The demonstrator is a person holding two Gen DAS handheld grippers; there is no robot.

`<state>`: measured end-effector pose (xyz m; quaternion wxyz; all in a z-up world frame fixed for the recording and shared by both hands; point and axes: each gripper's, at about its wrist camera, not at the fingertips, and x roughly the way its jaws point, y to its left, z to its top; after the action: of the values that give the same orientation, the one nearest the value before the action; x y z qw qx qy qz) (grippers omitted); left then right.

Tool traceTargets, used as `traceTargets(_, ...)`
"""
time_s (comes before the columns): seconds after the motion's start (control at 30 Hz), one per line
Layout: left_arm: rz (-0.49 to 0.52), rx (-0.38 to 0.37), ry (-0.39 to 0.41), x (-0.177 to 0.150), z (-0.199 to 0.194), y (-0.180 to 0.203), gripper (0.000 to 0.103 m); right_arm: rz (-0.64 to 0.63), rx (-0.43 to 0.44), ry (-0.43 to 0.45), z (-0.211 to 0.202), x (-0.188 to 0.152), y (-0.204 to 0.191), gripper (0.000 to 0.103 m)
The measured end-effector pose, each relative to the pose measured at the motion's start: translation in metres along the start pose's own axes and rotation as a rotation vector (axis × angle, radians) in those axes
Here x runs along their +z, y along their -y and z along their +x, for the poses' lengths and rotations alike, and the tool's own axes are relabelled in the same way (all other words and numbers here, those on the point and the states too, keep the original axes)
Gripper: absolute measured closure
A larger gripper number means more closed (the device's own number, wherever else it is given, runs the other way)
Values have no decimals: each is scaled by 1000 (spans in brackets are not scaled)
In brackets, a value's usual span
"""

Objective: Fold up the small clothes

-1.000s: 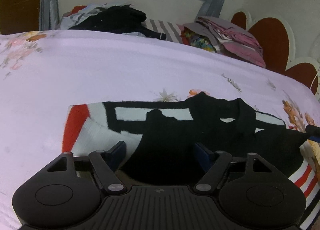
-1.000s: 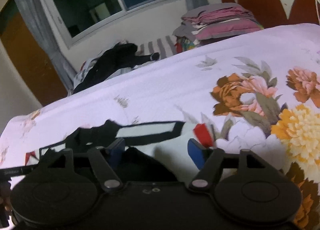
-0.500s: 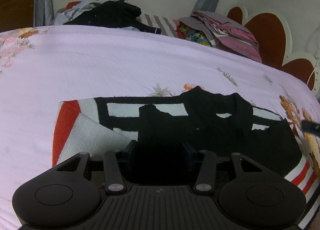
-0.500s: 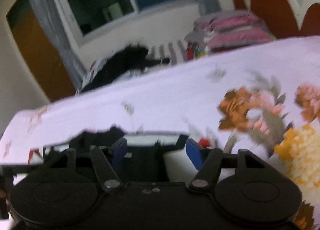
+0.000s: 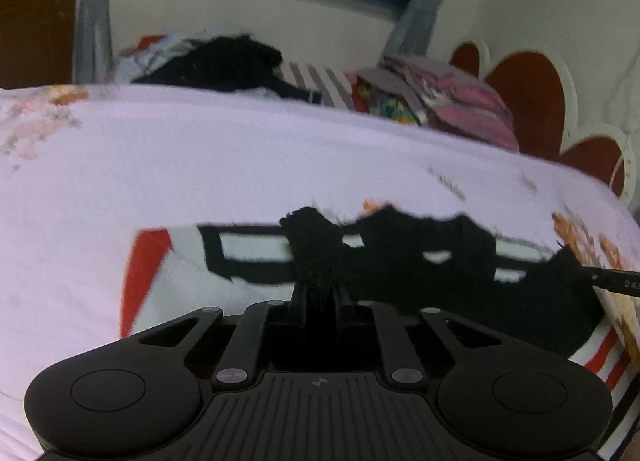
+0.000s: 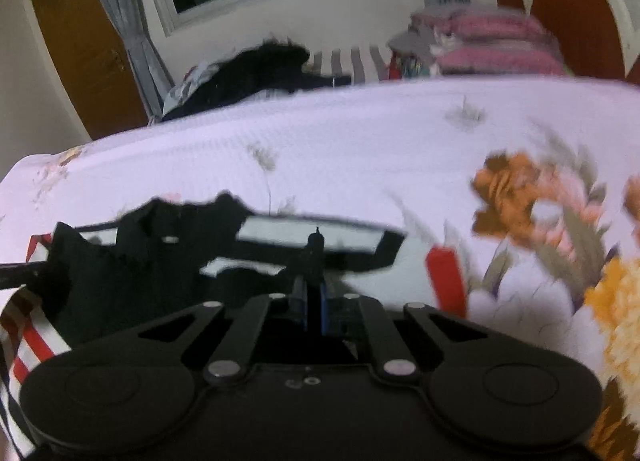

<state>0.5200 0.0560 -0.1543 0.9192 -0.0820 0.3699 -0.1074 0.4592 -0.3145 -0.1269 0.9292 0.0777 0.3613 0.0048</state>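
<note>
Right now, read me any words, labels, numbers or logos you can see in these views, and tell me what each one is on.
"D A": faint pale letters on the black bar at the right edge of the left wrist view; the rest is cut off by the frame.
Small round emblem on the left gripper's ribbed housing: a mark, no letters.
Tiny embossed marks on the right gripper's body: too blurred to read.
Sweater: stripes only, no text.

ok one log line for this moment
left gripper: closing on black sweater fabric | right gripper: shut on sweater edge | bedspread: sweater lying flat
</note>
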Motion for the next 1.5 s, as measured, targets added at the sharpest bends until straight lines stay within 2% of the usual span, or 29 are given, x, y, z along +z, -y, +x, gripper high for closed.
traceTargets(0.1, -23, 31, 46, 8, -4, -6, 92, -5, -29, 75, -8, 11, -1, 97)
traceTargets(0.17, -57, 57, 52, 10, -1, -15, 92, -1, -47, 89, -4, 18, -1, 97)
traceTargets(0.3, -41, 90, -3, -2, 18, -20, 92, 52, -63, 9, 22, 14, 9, 97)
traceTargets(0.4, -32, 95, 3, -6, 22, -19, 92, 66, -97, -40, 35, 0, 18, 97)
traceTargets(0.47, -18, 102, -4, -3, 24, -17, 91, 80, -95, -35, 37, -3, 20, 98)
traceTargets(0.5, -10, 104, -8, -3, 24, -15, 90, 82, -102, -34, 36, -2, 19, 96)
traceTargets(0.57, 29, 117, -6, -3, 18, -10, 86, 69, -129, -23, 30, -2, 14, 87)
traceTargets(0.63, 13, 131, 0, -3, 8, -11, 66, 73, -127, -3, 20, -2, 13, 84)
traceTargets(0.67, -1, 139, 11, -4, 2, -13, 61, 75, -130, 4, 14, -2, 13, 83)
traceTargets(0.7, -17, 145, 24, -6, -5, -15, 49, 74, -138, 13, 8, -3, 12, 80)
traceTargets(0.73, -31, 150, 37, -9, -12, -17, 44, 70, -138, 25, 2, -4, 11, 80)
traceTargets(0.87, -27, 122, 72, -19, -39, -15, 44, 24, -104, 47, -18, -11, -1, 79)
traceTargets(1.07, 19, 12, 70, -40, -54, 12, 44, -7, -39, 5, -18, -26, -28, 80)
traceTargets(1.17, 51, 50, 45, -51, -46, 13, 44, -27, -47, -21, -15, -37, -36, 79)
traceTargets(1.23, 3, 92, 12, -56, -39, -3, 44, -55, -80, -30, -16, -42, -36, 78)
traceTargets(1.3, -28, 88, 32, -61, -42, -15, 45, -54, -98, -39, -17, -46, -28, 78)
traceTargets(1.4, -9, 95, 33, -64, -46, -16, 45, -66, -138, -28, -21, -54, -17, 79)
traceTargets(1.5, -40, 100, 38, -66, -49, -19, 45, -65, -148, -30, -27, -59, -11, 80)
